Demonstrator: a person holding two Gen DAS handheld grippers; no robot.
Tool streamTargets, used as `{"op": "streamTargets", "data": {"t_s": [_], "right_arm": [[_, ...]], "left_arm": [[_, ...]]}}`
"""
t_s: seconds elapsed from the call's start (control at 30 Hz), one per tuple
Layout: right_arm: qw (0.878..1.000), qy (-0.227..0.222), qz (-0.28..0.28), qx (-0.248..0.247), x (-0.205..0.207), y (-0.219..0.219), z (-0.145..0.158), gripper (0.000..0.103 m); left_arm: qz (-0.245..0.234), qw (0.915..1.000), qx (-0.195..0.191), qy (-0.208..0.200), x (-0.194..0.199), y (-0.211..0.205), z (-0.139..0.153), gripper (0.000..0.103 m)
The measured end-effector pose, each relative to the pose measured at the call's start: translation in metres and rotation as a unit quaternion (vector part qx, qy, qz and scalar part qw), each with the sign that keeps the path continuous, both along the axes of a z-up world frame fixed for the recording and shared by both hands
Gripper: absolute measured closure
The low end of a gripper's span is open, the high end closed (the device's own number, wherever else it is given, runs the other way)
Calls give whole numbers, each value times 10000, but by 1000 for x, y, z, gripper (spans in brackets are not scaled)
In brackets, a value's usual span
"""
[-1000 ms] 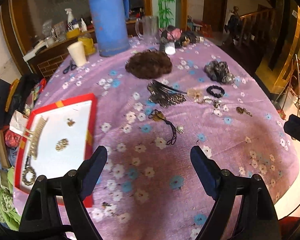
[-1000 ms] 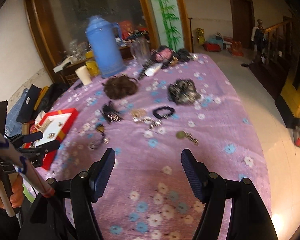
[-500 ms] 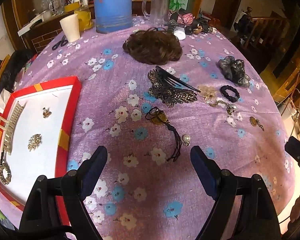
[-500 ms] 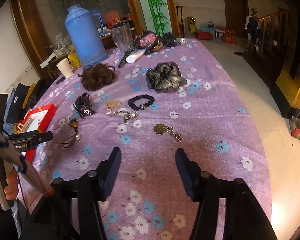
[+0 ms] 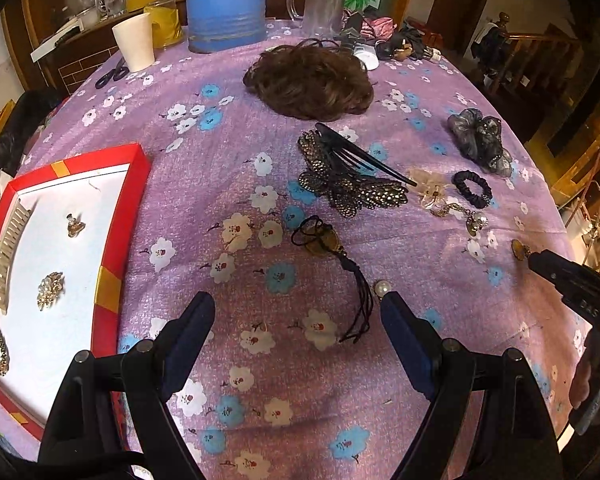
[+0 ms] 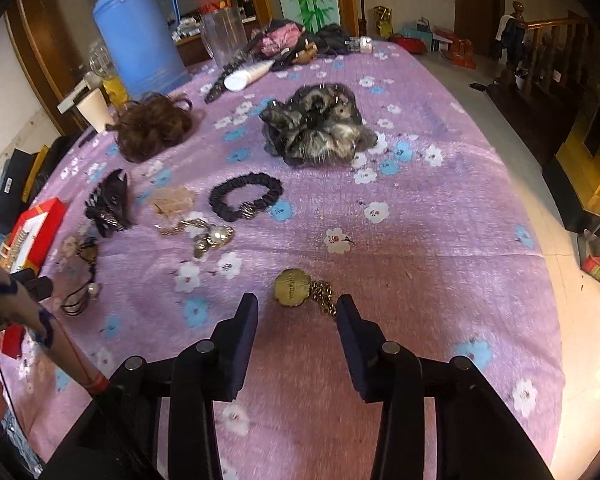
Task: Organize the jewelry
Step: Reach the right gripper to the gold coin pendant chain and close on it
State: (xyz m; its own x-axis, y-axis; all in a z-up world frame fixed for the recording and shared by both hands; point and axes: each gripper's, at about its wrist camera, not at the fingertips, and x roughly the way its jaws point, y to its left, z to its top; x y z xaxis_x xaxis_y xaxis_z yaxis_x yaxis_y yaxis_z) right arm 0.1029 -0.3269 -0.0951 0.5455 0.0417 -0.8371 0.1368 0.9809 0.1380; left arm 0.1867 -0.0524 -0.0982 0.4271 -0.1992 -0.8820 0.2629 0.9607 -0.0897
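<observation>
Ahead of me at twelve o'clock stands a blue thermos (image 5: 226, 4); paper cup (image 5: 134, 42) and scissors (image 5: 112, 74) at eleven.

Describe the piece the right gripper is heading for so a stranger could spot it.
On the purple floral tablecloth, look just ahead of the open right gripper. There lies a scalloped gold medallion on a short chain, alone, apart from the cluster near the black scrunchie.

Blue thermos (image 5: 225, 4): top cut off by upper edge in left wrist view. Red tray (image 5: 112, 240): left side runs out of frame. Medallion (image 6: 292, 286) lettering too small to read; its chain (image 6: 323, 300) partly behind right gripper's (image 6: 297, 312) finger.
</observation>
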Motion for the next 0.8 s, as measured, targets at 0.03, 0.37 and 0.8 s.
{"op": "streamTargets", "data": {"t_s": [0.03,0.37,0.8], "right_arm": [[10000,17,-18,14,2,-1,-2,65],[9998,149,-29,-136,17,-3,-8,78],[9996,70,1,-285,8,-3,-6,102]], "left_arm": [[6,10000,-12,12,2,0,-1,19],[21,9999,-106,77,9,3,-6,19],[55,9999,-60,109,13,4,-11,19]]}}
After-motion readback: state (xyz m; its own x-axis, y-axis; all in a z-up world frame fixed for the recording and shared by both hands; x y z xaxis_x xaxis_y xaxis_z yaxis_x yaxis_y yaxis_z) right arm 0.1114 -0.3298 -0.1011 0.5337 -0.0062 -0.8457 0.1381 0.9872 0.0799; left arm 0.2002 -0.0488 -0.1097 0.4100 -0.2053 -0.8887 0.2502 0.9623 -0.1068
